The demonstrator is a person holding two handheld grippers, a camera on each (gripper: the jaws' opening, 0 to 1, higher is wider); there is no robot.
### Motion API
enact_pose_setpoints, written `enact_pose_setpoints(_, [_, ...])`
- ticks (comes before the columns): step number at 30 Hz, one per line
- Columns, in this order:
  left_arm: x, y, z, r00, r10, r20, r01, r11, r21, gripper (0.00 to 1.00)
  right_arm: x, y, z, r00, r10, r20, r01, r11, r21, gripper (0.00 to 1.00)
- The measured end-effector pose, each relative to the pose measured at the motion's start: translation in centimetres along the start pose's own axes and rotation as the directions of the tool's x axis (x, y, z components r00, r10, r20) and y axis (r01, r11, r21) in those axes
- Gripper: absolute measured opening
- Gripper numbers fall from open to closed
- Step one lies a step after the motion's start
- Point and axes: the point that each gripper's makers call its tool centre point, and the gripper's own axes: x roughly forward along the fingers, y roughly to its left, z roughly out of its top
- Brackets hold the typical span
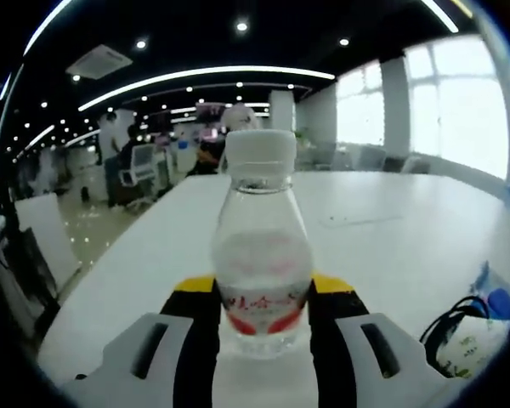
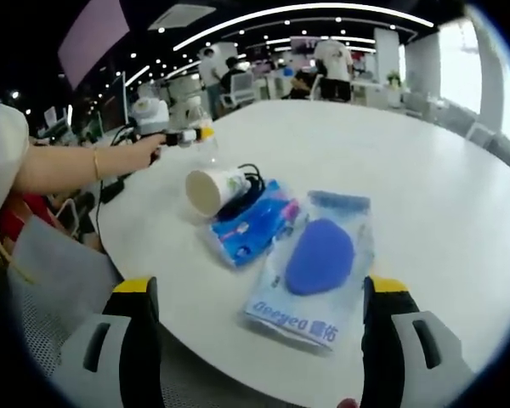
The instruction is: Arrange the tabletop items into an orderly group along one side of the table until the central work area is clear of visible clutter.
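A clear water bottle (image 1: 262, 246) with a white cap and a red label stands upright on the white table (image 1: 391, 246). My left gripper (image 1: 263, 287) is shut on it, its yellow-tipped jaws pressing the lower body from both sides. In the right gripper view this left gripper (image 2: 180, 136) shows at the table's far left edge, held by a person's hand. My right gripper (image 2: 262, 287) is open and wide, hovering over the near table edge. Just beyond it lies a clear bag holding a blue oval thing (image 2: 319, 259).
A white paper cup (image 2: 211, 189) lies on its side with a black cable (image 2: 253, 180) behind it, beside a blue toothbrush pack (image 2: 253, 225). The cup and cable (image 1: 459, 336) also lie right of the bottle. A person's arm (image 2: 76, 166) reaches in. Office chairs and people stand beyond.
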Motion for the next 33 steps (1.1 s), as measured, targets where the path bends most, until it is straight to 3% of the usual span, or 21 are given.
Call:
enact_pose_setpoints(8, [0.3, 0.0, -0.1, 1.000, -0.030, 0.001, 0.030, 1.000, 0.001, 0.41, 0.0, -0.2, -0.1, 1.000, -0.006, -0.005, 0.006, 1.000, 0.003, 0.99])
enact_pose_setpoints(12, [0.1, 0.4, 0.6, 0.999, -0.007, 0.035, 0.007, 1.000, -0.002, 0.69, 0.0, -0.2, 0.0, 1.000, -0.007, -0.002, 0.007, 1.000, 0.002, 0.99])
enact_pose_setpoints(16, [-0.2, 0.4, 0.9, 0.999, -0.023, 0.029, 0.025, 0.998, -0.050, 0.74, -0.1, -0.3, 0.3, 1.000, -0.009, 0.015, 0.009, 1.000, 0.001, 0.99])
enact_pose_setpoints(20, [-0.9, 0.4, 1.7, 0.998, -0.019, 0.064, 0.025, 0.995, -0.099, 0.99, -0.2, 0.0, 0.6, 1.000, 0.002, 0.027, -0.002, 1.000, 0.007, 0.99])
enact_pose_setpoints(25, [-2.0, -0.2, 1.5, 0.998, -0.058, 0.033, 0.060, 0.997, -0.058, 0.99, -0.2, 0.6, 1.0, 0.999, 0.026, 0.047, -0.027, 1.000, 0.010, 0.99])
enact_pose_setpoints(30, [-3.5, -0.8, 1.7, 0.996, -0.077, 0.044, 0.080, 0.995, -0.063, 0.99, -0.4, 1.1, 1.5, 0.996, 0.052, 0.075, -0.054, 0.998, 0.025, 0.99])
enact_pose_setpoints(33, [-4.8, -1.2, 1.5, 0.996, -0.084, 0.019, 0.084, 0.996, 0.014, 0.99, -0.4, 1.3, 1.6, 0.995, 0.062, 0.078, -0.064, 0.998, 0.023, 0.99])
